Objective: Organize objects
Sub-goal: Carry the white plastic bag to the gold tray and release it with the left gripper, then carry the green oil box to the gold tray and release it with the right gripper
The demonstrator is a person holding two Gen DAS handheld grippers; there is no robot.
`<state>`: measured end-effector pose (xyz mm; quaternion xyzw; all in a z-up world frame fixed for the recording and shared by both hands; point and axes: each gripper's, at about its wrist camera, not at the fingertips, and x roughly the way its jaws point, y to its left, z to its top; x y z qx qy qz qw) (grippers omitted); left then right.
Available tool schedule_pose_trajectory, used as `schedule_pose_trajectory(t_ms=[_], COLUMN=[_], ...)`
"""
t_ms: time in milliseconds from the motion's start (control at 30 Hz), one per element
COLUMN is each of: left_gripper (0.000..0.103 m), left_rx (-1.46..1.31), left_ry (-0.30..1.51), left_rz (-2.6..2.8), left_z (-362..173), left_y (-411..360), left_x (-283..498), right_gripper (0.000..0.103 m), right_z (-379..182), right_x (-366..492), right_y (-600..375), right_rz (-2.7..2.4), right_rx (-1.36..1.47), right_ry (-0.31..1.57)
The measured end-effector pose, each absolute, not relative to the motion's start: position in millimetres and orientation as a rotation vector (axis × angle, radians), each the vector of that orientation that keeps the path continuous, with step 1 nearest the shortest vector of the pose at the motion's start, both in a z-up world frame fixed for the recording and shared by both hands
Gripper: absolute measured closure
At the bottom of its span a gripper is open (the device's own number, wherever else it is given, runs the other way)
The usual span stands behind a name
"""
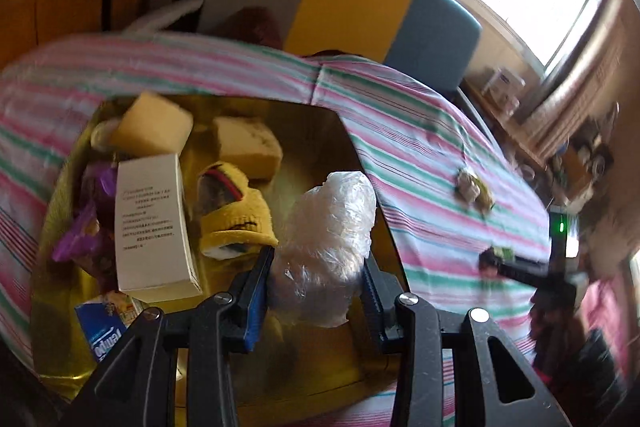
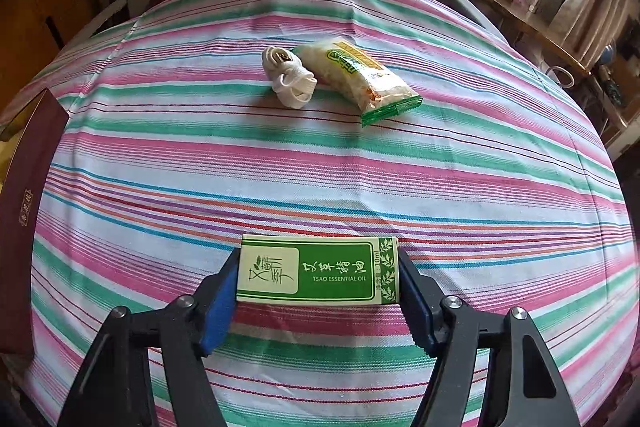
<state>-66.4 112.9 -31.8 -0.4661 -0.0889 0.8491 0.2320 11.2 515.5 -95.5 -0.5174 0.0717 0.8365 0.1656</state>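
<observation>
Beyond the boxed oil (image 2: 319,270) — white cord bundle (image 2: 289,77), snack packet (image 2: 356,79).

Blurred, cropped and covered parts

The blue tissue pack (image 1: 105,327) is half hidden under the white box (image 1: 154,223); the small item (image 1: 472,187) on the desk blurs beyond recognition; the maroon lid (image 2: 24,211) runs off the left edge.

A box (image 1: 340,147) sits on the cloth (image 1: 420,155), holding sponges (image 1: 154,127), a carton (image 1: 154,223), a slipper (image 1: 234,211) and a tissue pack (image 1: 108,323). On the cloth to its right, a cord (image 2: 288,79) lies left of, just beside, a snack pack (image 2: 360,79), with an oil box (image 2: 318,269) nearer.
</observation>
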Motion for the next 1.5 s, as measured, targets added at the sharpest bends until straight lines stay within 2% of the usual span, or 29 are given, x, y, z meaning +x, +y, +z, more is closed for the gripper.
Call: schedule_pose_trajectory(t_ms=[400, 533, 667, 800, 1167, 1500], left_gripper=[0.062, 0.057, 0.052, 0.051, 0.049, 0.049], left_rx=[-1.428, -1.485, -1.485, -1.455, -1.19, -1.12], left_ry=[-0.448, -0.445, -0.328, -0.281, 0.107, 0.261], left_rz=[2.304, 2.302, 2.317, 2.349, 2.529, 2.572], left_z=[-59, -75, -81, -73, -31, -25], left_y=[151, 165, 182, 183, 154, 133], left_x=[-151, -177, -190, -181, -86, -38], right_gripper=[0.031, 0.031, 0.031, 0.031, 0.031, 0.031], right_z=[-93, -94, -95, -95, -95, -94], right_x=[8, 8, 6, 5, 6, 6], right_y=[509, 510, 511, 512, 511, 506], right_rz=[2.413, 2.412, 2.416, 2.421, 2.426, 2.429], right_rx=[-1.484, -1.49, -1.491, -1.491, -1.487, -1.484], right_ry=[0.165, 0.162, 0.169, 0.172, 0.148, 0.111])
